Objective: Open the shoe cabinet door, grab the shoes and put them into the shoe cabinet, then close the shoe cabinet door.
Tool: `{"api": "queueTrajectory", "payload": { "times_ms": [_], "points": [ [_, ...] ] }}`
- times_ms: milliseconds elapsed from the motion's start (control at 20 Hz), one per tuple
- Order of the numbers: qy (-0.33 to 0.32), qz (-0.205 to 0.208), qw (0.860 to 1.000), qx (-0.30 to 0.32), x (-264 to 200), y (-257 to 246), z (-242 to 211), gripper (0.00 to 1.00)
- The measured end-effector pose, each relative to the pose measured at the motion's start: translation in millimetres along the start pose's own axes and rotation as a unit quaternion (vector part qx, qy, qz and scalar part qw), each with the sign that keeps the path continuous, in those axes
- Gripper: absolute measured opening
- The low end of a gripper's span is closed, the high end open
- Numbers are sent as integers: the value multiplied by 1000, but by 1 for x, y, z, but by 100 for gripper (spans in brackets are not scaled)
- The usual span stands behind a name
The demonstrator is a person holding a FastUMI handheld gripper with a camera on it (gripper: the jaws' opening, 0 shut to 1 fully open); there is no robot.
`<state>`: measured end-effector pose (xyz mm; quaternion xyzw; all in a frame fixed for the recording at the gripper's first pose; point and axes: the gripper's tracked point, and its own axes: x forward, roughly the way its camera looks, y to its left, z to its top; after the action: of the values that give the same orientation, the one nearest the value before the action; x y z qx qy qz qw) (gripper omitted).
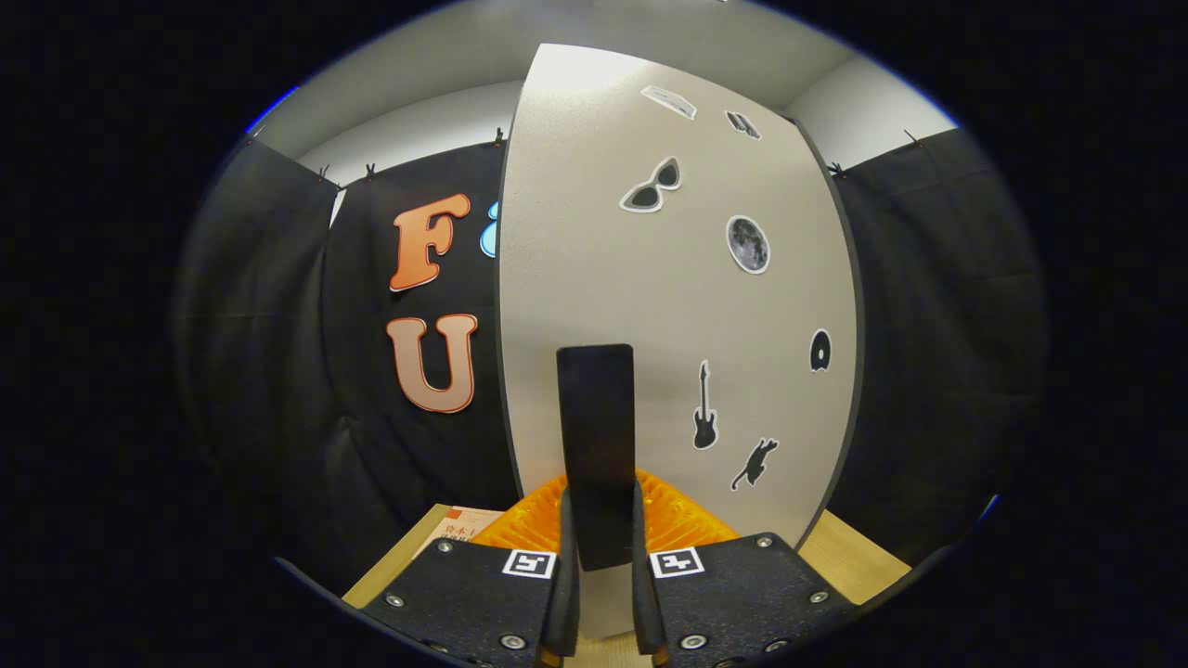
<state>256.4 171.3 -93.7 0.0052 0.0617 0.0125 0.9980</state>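
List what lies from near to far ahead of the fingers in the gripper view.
Gripper with its fingers closed on the black door handle → orange ribbed object just behind the handle's lower end → pale cabinet door with stickers, such as the guitar sticker → black booth cloth beyond.

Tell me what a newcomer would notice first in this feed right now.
The tall pale grey cabinet door, dotted with stickers of sunglasses, a moon, a guitar and a cat, stands just ahead of the fingers. The gripper has both fingers closed on the flat black rectangular door handle, which rises between them. Behind the handle's foot, a ridged orange plastic object lies on the light wooden surface.
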Motion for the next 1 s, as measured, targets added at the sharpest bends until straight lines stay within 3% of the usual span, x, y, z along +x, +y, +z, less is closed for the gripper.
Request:
{"api": "queueTrajectory", "payload": {
  "times_ms": [550, 1000],
  "points": [
    [0, -48, 999, -7, -66, -55, 1, 21],
    [4, -17, 1000, 5, -119, -135, -1, 20]
  ]
}}
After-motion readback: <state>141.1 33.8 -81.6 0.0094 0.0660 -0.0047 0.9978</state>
